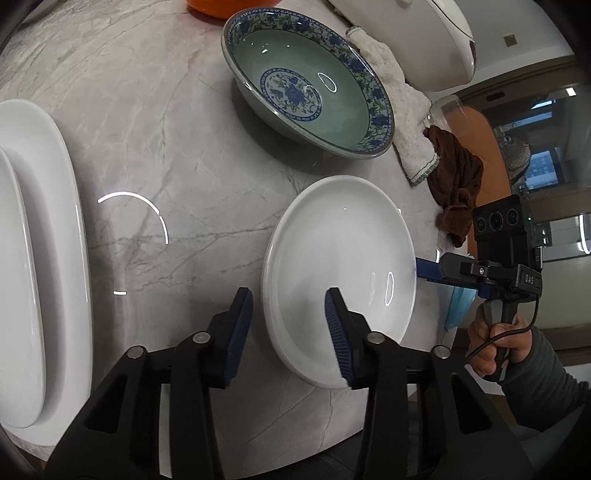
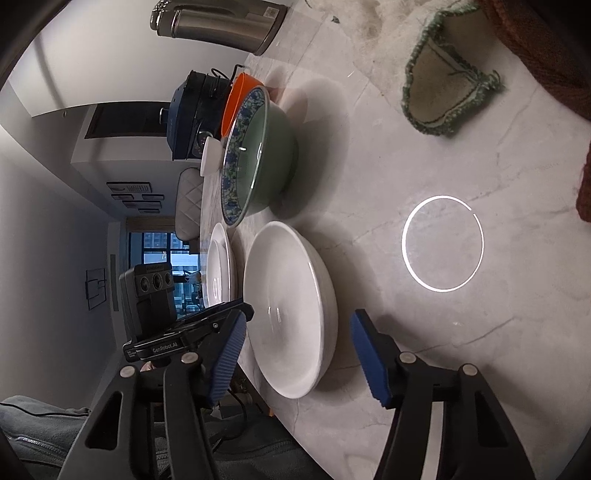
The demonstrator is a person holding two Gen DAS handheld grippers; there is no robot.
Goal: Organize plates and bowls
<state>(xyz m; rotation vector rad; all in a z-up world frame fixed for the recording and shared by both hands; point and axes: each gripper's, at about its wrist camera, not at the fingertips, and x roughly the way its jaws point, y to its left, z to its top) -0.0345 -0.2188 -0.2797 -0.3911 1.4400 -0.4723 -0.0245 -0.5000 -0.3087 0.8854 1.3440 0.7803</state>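
Observation:
A round white plate (image 1: 340, 266) lies on the marble table (image 1: 166, 155) near its front edge. My left gripper (image 1: 290, 332) is open and straddles the plate's near-left rim, one pad over the plate's inside and the other just outside with a small gap. My right gripper (image 2: 295, 354) is open around the same plate (image 2: 291, 306) from the opposite side, and a gap shows beside its right pad. One of its blue fingers (image 1: 426, 266) shows at the plate's right edge. Behind the plate stands a green bowl with a blue floral rim (image 1: 310, 85).
Stacked white oval platters (image 1: 37, 258) fill the left side. An orange bowl (image 1: 229, 5) and a white appliance (image 1: 424, 37) stand at the back. A white towel (image 1: 402, 110) and a brown cloth (image 1: 458, 181) lie right of the bowl. A steel flask (image 2: 218, 22) stands further off.

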